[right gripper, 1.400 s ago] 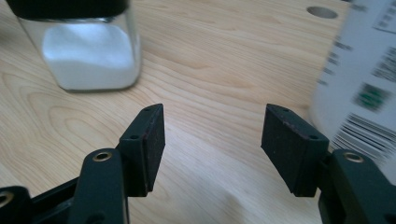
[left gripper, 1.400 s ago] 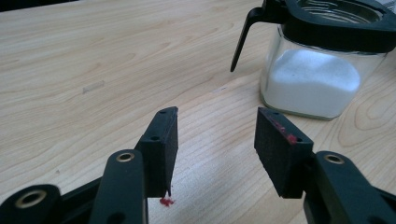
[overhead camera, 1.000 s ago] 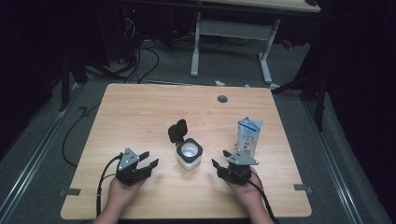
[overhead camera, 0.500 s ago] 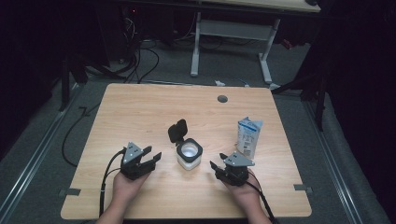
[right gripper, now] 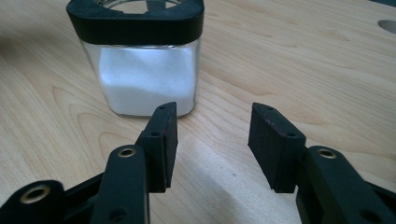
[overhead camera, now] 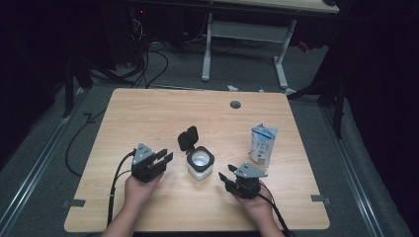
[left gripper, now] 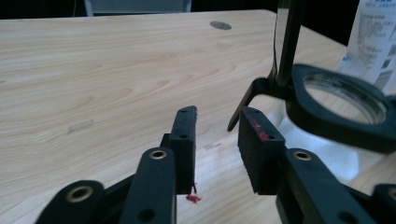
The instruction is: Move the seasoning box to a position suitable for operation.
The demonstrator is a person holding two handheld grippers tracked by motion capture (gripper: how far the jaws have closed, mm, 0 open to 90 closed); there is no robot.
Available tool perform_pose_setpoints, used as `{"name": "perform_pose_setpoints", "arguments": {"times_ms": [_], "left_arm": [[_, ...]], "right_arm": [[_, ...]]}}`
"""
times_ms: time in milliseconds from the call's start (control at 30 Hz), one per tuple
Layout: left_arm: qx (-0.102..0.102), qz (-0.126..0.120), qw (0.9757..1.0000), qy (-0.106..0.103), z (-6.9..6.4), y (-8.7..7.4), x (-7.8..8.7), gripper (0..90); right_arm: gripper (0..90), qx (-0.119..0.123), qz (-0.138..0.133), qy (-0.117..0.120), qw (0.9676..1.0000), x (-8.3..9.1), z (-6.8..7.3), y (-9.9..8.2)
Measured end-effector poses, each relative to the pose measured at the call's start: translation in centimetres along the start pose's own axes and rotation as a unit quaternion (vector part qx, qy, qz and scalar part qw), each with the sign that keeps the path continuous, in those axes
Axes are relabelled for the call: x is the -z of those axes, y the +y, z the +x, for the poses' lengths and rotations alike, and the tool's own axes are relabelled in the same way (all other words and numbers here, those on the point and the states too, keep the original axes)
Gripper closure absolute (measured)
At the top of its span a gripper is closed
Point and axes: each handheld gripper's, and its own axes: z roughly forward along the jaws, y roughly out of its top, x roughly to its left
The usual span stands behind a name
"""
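While both pairs of jaws stand apart with nothing between them, each has just been closing. One jar [overhead camera: 200, 165] with white contents sits mid-counter [overhead camera: 148, 113], its hinged lid [overhead camera: 188, 138] flipped up at its 11 o'clock. One carton [overhead camera: 262, 144] stands at the jar's 2 o'clock. Two grippers flank the jar: the left gripper [overhead camera: 165, 160] at its 9 o'clock, the right gripper [overhead camera: 225, 177] at 4 o'clock, both pointing at it. Two hands hold them from 6 o'clock.

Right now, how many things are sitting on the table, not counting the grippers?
2. A clear jar with a black flip lid standing open sits in the middle near the front; a blue-and-white carton stands to its right.
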Motion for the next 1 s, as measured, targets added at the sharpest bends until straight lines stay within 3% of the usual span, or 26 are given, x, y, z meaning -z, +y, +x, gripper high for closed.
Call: {"name": "perform_pose_setpoints", "arguments": {"times_ms": [200,367,533,1000], "left_arm": [[-0.002,0.0,1.0,0.001,-0.5,1.3,-1.3,89.8],[0.0,-0.008,1.0,0.004,-0.7,2.7,-1.9,89.9],[0.01,-0.013,0.9999,0.0,-0.7,3.8,-2.2,89.9],[0.011,-0.024,0.9996,-0.009,-1.2,4.3,-2.2,89.9]], "right_arm": [[62.1,0.007,-0.004,0.009,0.9999,-0.2,0.7,0.3],[73.1,0.017,0.004,0.012,0.9998,-0.7,1.2,0.6],[90.0,0.022,-0.007,0.023,0.9995,-0.8,1.6,0.9],[89.6,0.028,-0.009,0.024,0.9993,-1.3,2.3,1.5]]}}
